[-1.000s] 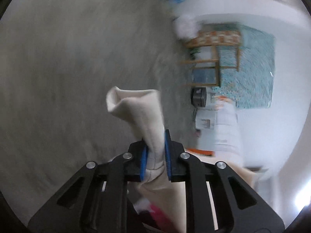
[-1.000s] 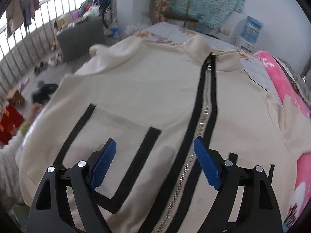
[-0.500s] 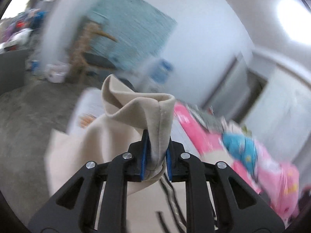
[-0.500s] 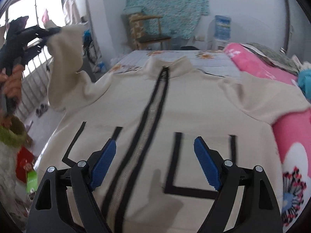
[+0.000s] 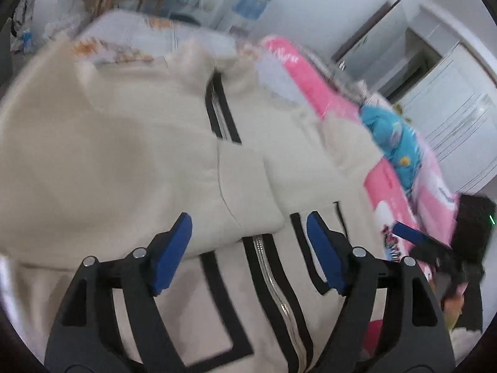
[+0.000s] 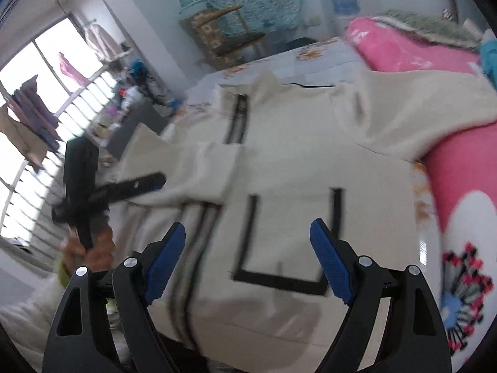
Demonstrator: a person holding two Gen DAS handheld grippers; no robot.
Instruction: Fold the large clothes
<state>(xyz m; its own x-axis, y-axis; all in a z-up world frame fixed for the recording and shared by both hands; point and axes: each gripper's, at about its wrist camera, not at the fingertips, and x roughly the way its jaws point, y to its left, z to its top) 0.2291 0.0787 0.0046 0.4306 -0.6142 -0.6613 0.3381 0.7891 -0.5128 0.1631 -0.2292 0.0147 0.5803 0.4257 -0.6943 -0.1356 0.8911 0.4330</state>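
The left gripper has just been opening; its jaws stand wide with nothing between them, the sleeve lying below and just ahead of the blue pads, folded across the chest of the cream jacket, apparently laid there as the first fold. The zip runs under the gap between the jaws. The right gripper hangs wide open and empty over the jacket's pocket outline. The other sleeve lies ahead of it to the right, draped against the pink bedding, probably the next fold.
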